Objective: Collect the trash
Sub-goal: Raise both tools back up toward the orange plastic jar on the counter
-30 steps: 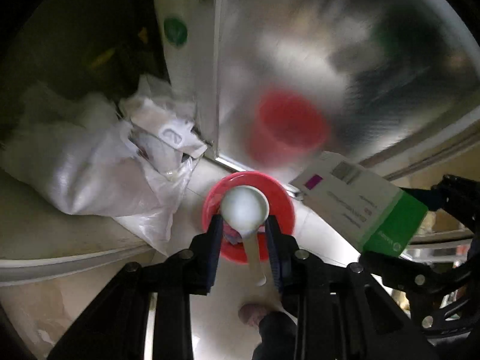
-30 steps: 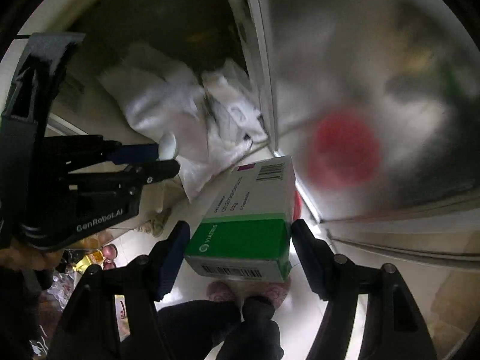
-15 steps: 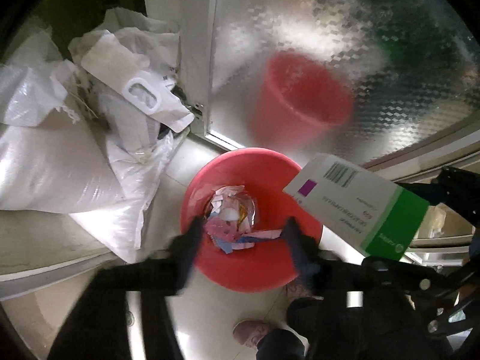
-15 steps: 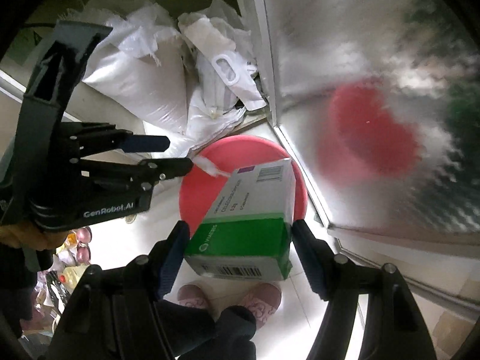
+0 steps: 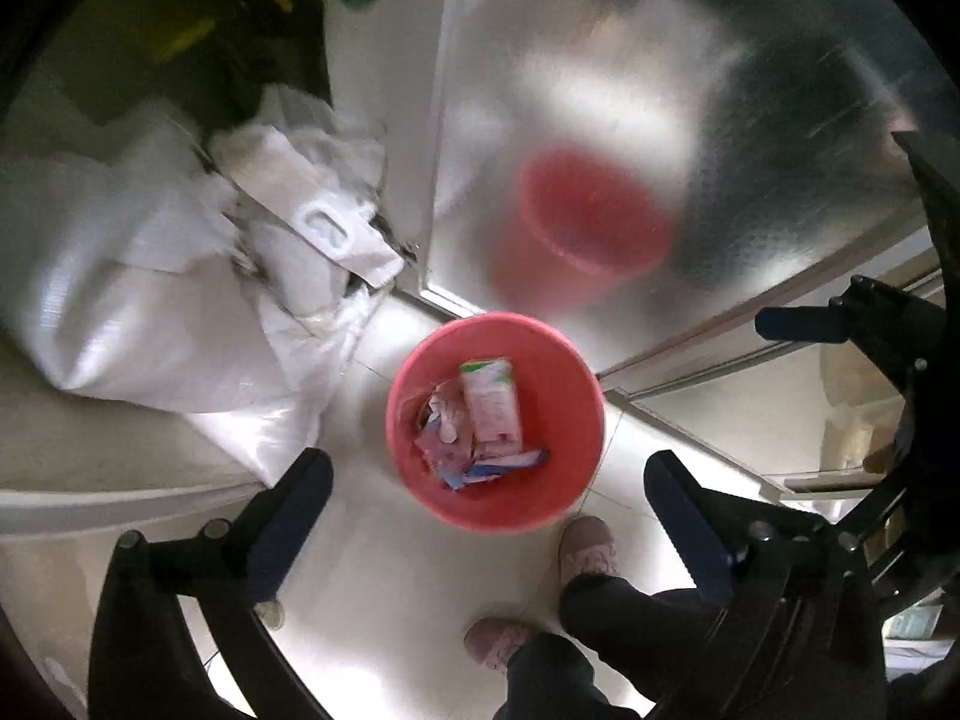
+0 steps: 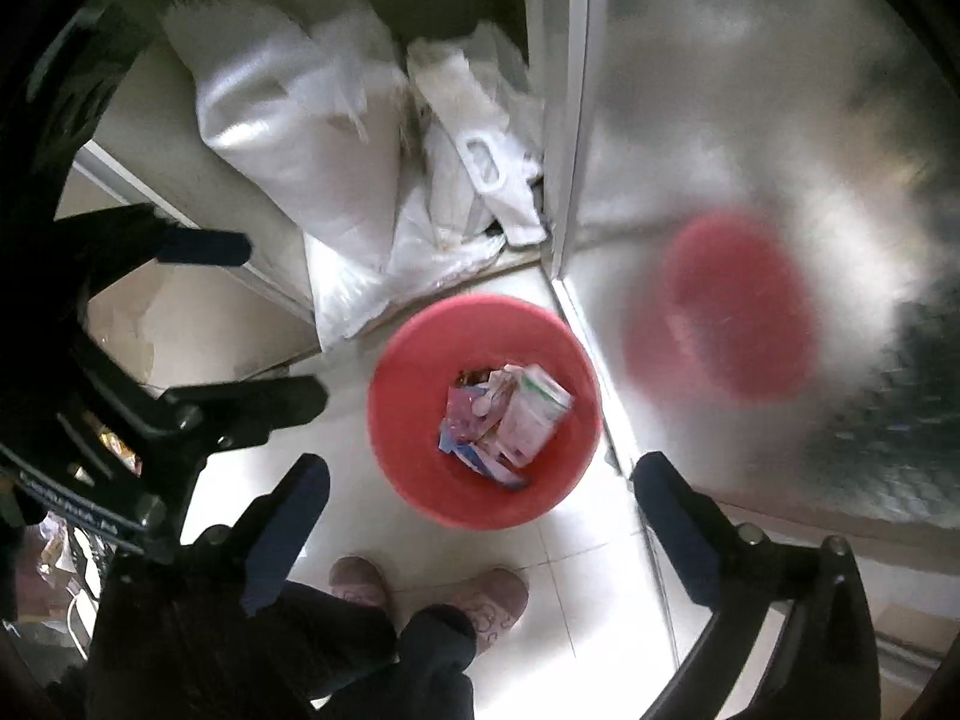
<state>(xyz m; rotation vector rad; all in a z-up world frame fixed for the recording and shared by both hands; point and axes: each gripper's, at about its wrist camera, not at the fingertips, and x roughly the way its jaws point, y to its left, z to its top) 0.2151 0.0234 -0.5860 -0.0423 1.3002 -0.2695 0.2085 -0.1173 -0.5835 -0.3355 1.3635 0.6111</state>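
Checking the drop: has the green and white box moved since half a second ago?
Yes. The box left the right hand-held gripper, now open, and lies down inside the red bin.

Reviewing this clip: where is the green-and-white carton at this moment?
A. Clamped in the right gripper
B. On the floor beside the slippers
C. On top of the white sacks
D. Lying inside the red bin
D: the carton lies among wrappers inside the red bin, and both the right gripper and the left gripper are open and empty.
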